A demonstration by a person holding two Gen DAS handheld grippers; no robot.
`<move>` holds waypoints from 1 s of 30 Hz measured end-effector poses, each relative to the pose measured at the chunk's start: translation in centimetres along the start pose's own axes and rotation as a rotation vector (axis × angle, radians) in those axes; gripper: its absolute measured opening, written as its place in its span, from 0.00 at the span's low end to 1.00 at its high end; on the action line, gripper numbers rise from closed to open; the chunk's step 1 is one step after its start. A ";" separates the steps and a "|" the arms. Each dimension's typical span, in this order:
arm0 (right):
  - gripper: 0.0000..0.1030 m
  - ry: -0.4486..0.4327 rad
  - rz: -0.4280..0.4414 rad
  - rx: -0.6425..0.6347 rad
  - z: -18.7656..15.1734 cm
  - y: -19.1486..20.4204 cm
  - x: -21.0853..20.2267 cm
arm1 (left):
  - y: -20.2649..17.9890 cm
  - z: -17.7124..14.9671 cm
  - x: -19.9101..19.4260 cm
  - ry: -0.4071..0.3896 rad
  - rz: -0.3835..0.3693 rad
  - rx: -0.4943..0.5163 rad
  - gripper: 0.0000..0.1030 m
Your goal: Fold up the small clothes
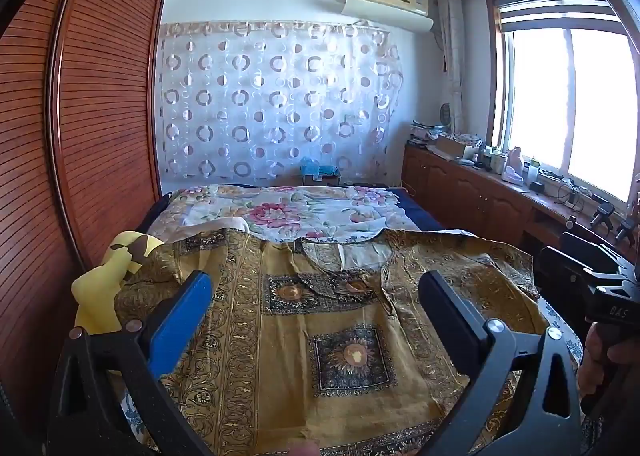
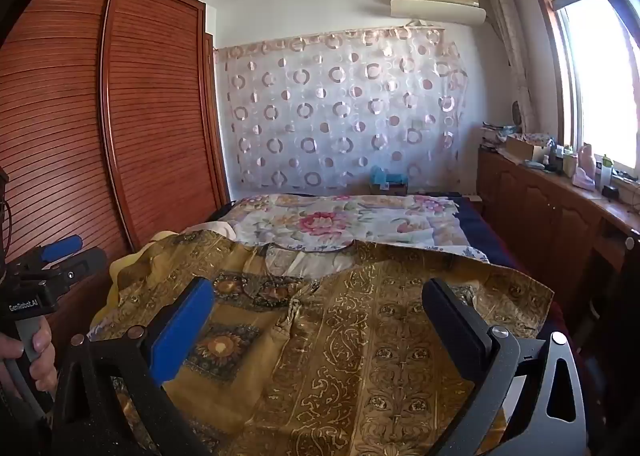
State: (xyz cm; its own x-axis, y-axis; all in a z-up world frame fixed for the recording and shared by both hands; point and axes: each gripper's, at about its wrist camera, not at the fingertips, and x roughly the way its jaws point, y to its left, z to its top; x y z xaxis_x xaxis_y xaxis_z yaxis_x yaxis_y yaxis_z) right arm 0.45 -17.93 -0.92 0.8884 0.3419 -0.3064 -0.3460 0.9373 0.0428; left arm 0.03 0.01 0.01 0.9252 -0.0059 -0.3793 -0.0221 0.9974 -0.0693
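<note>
Mustard-gold patterned shirt [image 1: 320, 320] lies spread flat, front up, on the bed's [image 1: 288, 212] near end, collar twd the floral sheet, w/ a yellow cloth [image 1: 100, 288] tucked at its left sleeve. Left gripper [image 1: 316, 296] and right gripper [image 2: 318, 304] both hover above the shirt, fingers wide apart, nothing between them. Judging by the layout, 1st fold isn't started. Drop each gripper to a shirt edge on its own side, pinch one layer only, close fully before lifting. Lift both evenly, carry the side twd the shirt's midline, keep fabric taut so no wrinkles bunch near the collar.
</note>
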 end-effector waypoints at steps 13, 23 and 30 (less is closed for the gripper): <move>1.00 -0.008 0.014 0.006 0.0 -0.4 0.0 | -0.3 0.3 -0.4 -0.025 0.005 0.004 1.00; 1.00 -0.013 0.010 0.009 0.0 -0.1 0.0 | -0.2 0.2 -0.4 -0.026 0.005 0.003 1.00; 1.00 -0.014 0.008 0.006 0.0 0.0 -0.1 | -0.4 0.3 -0.9 -0.025 0.002 0.001 1.00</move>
State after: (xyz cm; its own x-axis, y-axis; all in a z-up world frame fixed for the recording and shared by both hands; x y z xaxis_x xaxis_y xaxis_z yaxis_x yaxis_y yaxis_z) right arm 0.39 -17.92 -0.93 0.8898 0.3499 -0.2930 -0.3509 0.9350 0.0512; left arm -0.64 -0.35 0.63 0.9342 -0.0018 -0.3566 -0.0237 0.9975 -0.0670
